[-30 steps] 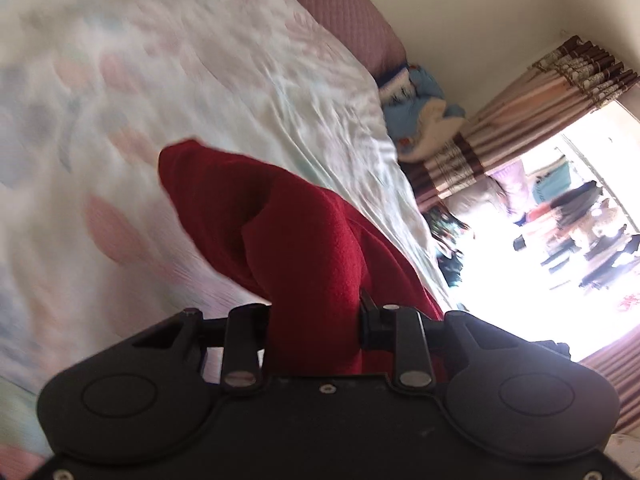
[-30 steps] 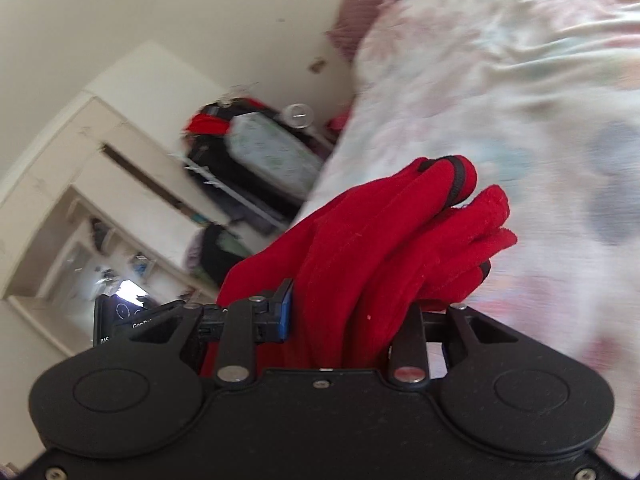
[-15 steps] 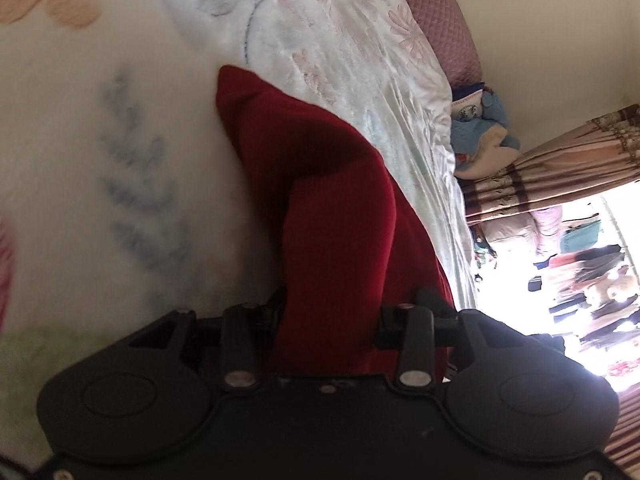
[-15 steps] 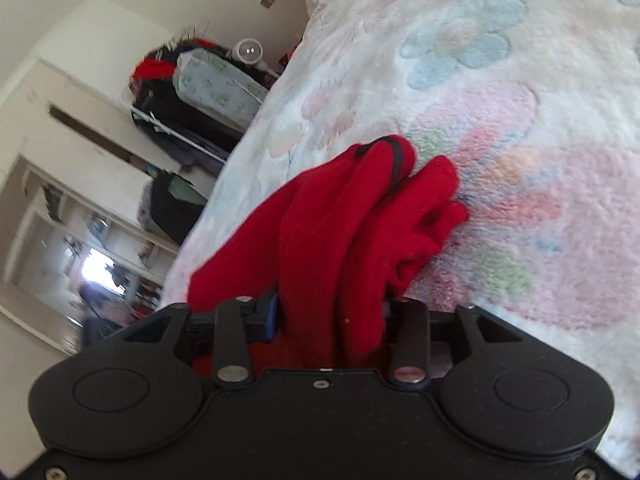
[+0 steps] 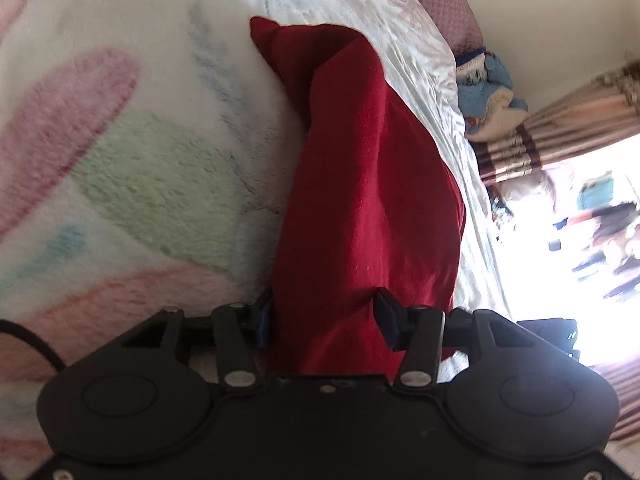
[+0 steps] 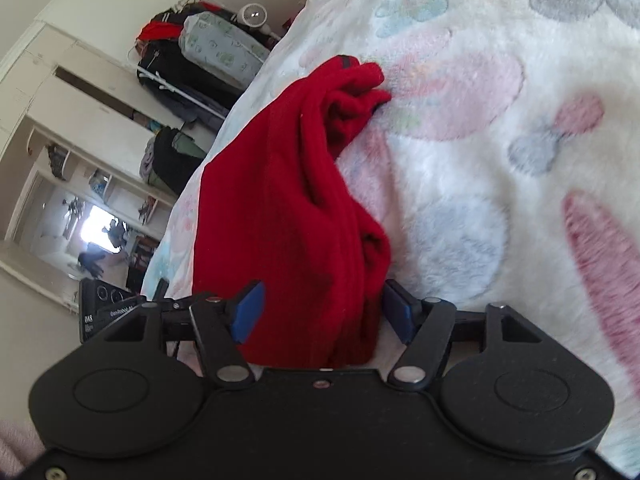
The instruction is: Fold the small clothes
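A red fleece garment [image 5: 368, 184] lies bunched in a long ridge on the floral plush blanket [image 5: 120, 160]. It runs away from my left gripper [image 5: 324, 320], whose jaws are opening with the cloth's near end loose between them. In the right wrist view the same red garment [image 6: 272, 200] rests crumpled on the blanket [image 6: 500, 140], a black-trimmed edge at its far tip. My right gripper [image 6: 322, 312] also has its jaws opening around the near end, and a gap shows beside its blue pads [image 6: 248, 312].
A maroon pillow [image 5: 436, 0] and a blue soft toy [image 5: 488, 92] lie at the head of the bed, with striped curtains [image 5: 560, 128] and a bright window beyond. On the other side stand a loaded clothes rack [image 6: 188, 60] and white shelving [image 6: 60, 120]. A black cable [image 5: 28, 340] trails at lower left.
Both grippers came down toward the blanket with the red garment, which now rests on it. Both pairs of jaws have spread from a tight pinch to a wide stance.
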The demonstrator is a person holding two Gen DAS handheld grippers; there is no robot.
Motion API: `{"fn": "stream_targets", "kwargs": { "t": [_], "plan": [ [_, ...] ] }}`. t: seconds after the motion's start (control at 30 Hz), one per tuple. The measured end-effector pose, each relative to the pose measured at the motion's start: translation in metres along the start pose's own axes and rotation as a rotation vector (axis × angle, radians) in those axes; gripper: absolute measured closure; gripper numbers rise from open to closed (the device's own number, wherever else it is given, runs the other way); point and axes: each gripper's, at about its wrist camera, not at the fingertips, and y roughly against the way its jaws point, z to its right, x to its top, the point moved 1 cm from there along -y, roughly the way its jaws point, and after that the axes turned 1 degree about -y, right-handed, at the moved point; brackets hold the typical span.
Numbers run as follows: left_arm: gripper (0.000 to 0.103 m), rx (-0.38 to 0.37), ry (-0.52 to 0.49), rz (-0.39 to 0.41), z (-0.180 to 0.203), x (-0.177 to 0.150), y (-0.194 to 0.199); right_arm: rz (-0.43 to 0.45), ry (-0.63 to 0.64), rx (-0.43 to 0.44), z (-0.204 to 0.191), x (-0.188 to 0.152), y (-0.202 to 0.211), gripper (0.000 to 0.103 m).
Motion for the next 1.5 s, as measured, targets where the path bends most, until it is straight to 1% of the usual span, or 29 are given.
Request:
{"fn": "stream_targets", "kwargs": {
  "t": [0.03, 0.07, 0.13, 0.17, 0.2, 0.23, 0.3, 0.4, 0.47, 0.53, 0.6, 0.67, 0.7, 0.73, 0.8, 0.83, 0.87, 0.9, 0.97, 1.03, 1.07, 1.13, 1.17, 1.2, 1.27, 1.33, 1.4, 1.5],
  "plan": [
    [0.052, -0.007, 0.022, 0.001, -0.002, 0.001, -0.003, 0.004, -0.003, -0.005, -0.002, 0.001, -0.006, 0.035],
    [0.057, -0.01, 0.039, 0.0, -0.003, 0.003, -0.006, 0.009, -0.005, -0.005, -0.005, 0.002, -0.013, 0.035],
    [0.06, 0.002, 0.047, -0.008, 0.003, 0.007, -0.008, 0.016, -0.024, -0.004, -0.012, 0.002, -0.021, 0.035],
    [0.065, 0.014, 0.047, -0.012, 0.006, 0.008, -0.008, 0.02, -0.03, -0.015, -0.014, 0.0, -0.02, 0.044],
    [0.072, 0.028, 0.041, -0.016, 0.01, 0.008, -0.006, 0.02, -0.037, -0.046, -0.018, 0.0, -0.022, 0.064],
    [0.081, 0.034, 0.034, -0.022, 0.015, 0.008, -0.002, 0.02, -0.04, -0.079, -0.022, -0.001, -0.021, 0.073],
    [0.085, 0.029, 0.03, -0.024, 0.024, 0.01, 0.007, 0.029, -0.064, -0.099, -0.029, 0.0, -0.013, 0.087],
    [0.088, -0.011, 0.005, -0.028, 0.043, 0.005, 0.027, 0.061, -0.073, -0.06, -0.048, -0.002, 0.016, 0.089],
    [0.088, -0.036, -0.009, -0.05, 0.053, -0.005, 0.039, 0.068, -0.074, -0.037, -0.057, -0.009, 0.036, 0.089],
    [0.088, -0.045, -0.008, -0.08, 0.051, -0.023, 0.046, 0.056, -0.067, -0.038, -0.06, -0.022, 0.05, 0.089],
    [0.089, -0.007, -0.007, -0.119, 0.04, -0.042, 0.044, 0.025, -0.059, -0.068, -0.056, -0.039, 0.052, 0.089],
    [0.088, 0.045, 0.005, -0.15, 0.021, -0.061, 0.036, -0.002, -0.05, -0.134, -0.044, -0.055, 0.047, 0.089],
    [0.087, 0.043, 0.025, -0.154, 0.01, -0.07, 0.034, 0.0, -0.054, -0.148, -0.036, -0.063, 0.046, 0.089],
    [0.082, 0.028, 0.047, -0.149, 0.004, -0.075, 0.036, 0.016, -0.064, -0.145, -0.029, -0.07, 0.047, 0.089],
    [0.081, 0.011, 0.066, -0.13, -0.001, -0.082, 0.045, 0.057, -0.096, -0.12, -0.019, -0.078, 0.055, 0.089],
    [0.08, 0.019, 0.055, -0.13, 0.001, -0.083, 0.051, 0.071, -0.108, -0.118, -0.018, -0.079, 0.06, 0.088],
    [0.08, 0.039, 0.037, -0.13, 0.001, -0.083, 0.057, 0.081, -0.106, -0.132, -0.02, -0.079, 0.065, 0.084],
    [0.082, 0.063, 0.011, -0.116, 0.007, -0.082, 0.065, 0.09, -0.085, -0.162, -0.027, -0.077, 0.07, 0.075],
    [0.081, 0.127, -0.057, -0.069, 0.026, -0.081, 0.078, 0.127, -0.001, -0.252, -0.048, -0.075, 0.083, 0.067],
    [0.079, 0.189, -0.141, 0.016, 0.043, -0.078, 0.101, 0.193, 0.106, -0.327, -0.074, -0.071, 0.097, 0.067],
    [0.077, 0.205, -0.187, 0.059, 0.056, -0.077, 0.106, 0.224, 0.158, -0.352, -0.087, -0.067, 0.1, 0.067],
    [0.075, 0.234, -0.274, 0.129, 0.079, -0.077, 0.108, 0.27, 0.265, -0.385, -0.113, -0.067, 0.101, 0.067],
    [0.074, 0.254, -0.319, 0.147, 0.089, -0.08, 0.104, 0.284, 0.32, -0.412, -0.126, -0.069, 0.099, 0.067],
    [0.073, 0.274, -0.352, 0.148, 0.097, -0.082, 0.097, 0.294, 0.37, -0.439, -0.136, -0.072, 0.096, 0.07],
    [0.074, 0.319, -0.373, 0.129, 0.104, -0.088, 0.078, 0.297, 0.434, -0.481, -0.144, -0.074, 0.082, 0.074],
    [0.074, 0.338, -0.362, 0.103, 0.097, -0.099, 0.067, 0.277, 0.445, -0.51, -0.142, -0.078, 0.067, 0.078],
    [0.074, 0.359, -0.351, 0.081, 0.095, -0.104, 0.046, 0.254, 0.447, -0.559, -0.133, -0.084, 0.056, 0.082],
    [0.072, 0.39, -0.365, 0.077, 0.086, -0.113, 0.033, 0.223, 0.438, -0.636, -0.115, -0.092, 0.038, 0.083]
  ]
}}
